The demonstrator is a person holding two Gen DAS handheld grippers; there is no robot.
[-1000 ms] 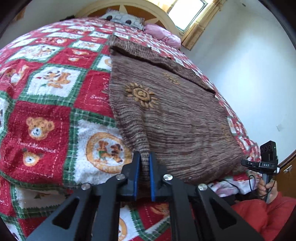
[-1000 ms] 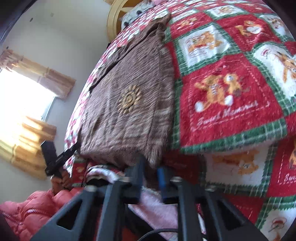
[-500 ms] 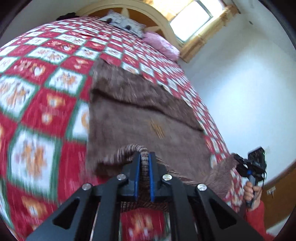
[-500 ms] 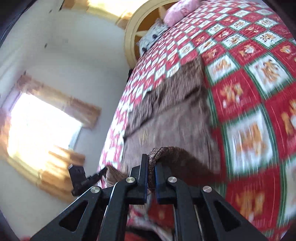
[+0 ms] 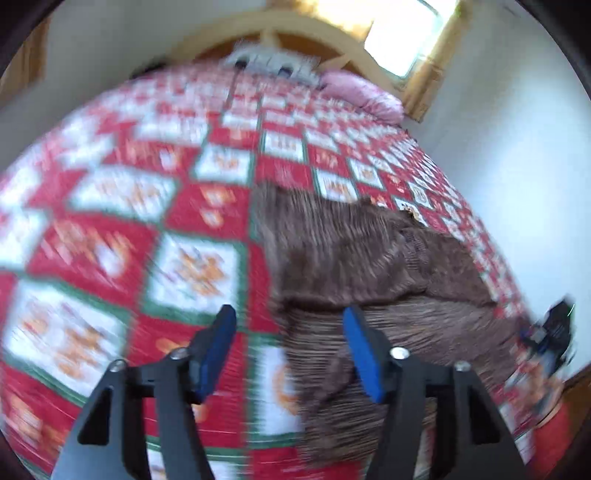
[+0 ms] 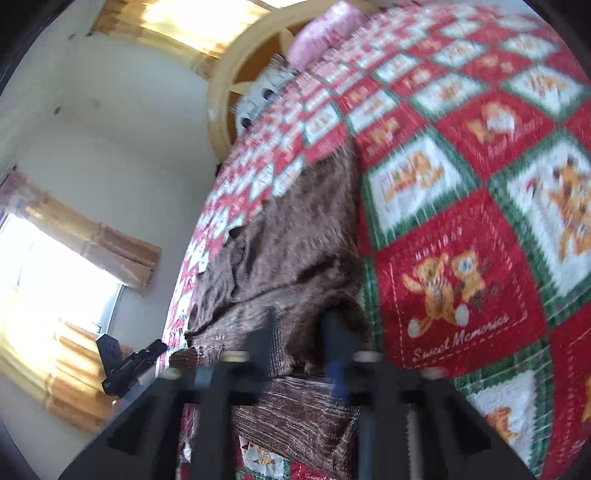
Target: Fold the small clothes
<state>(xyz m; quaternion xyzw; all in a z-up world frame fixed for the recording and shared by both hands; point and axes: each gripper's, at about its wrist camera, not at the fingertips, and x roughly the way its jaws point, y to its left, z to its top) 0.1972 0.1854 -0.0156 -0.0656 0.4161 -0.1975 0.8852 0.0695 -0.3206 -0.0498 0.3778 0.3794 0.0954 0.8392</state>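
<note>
A brown knitted sweater (image 5: 369, 258) lies on the bed, its lower part folded up over the upper part. It also shows in the right wrist view (image 6: 295, 251). My left gripper (image 5: 288, 332) is open and empty, above the sweater's left edge. My right gripper (image 6: 295, 332) is open, blurred by motion, above the near fold of the sweater. The right gripper shows in the left wrist view (image 5: 550, 332) at the bed's right side. The left gripper shows in the right wrist view (image 6: 125, 365) at the left.
The bed has a red, white and green teddy-bear quilt (image 5: 147, 240), also seen in the right wrist view (image 6: 461, 221). A pink pillow (image 5: 362, 92) and a grey pillow (image 5: 269, 61) lie at the wooden headboard (image 6: 221, 74). A window (image 5: 402, 33) is behind.
Both grippers carried the sweater's bottom hem up toward the headboard, folding it over. Both have opened and let go of the cloth.
</note>
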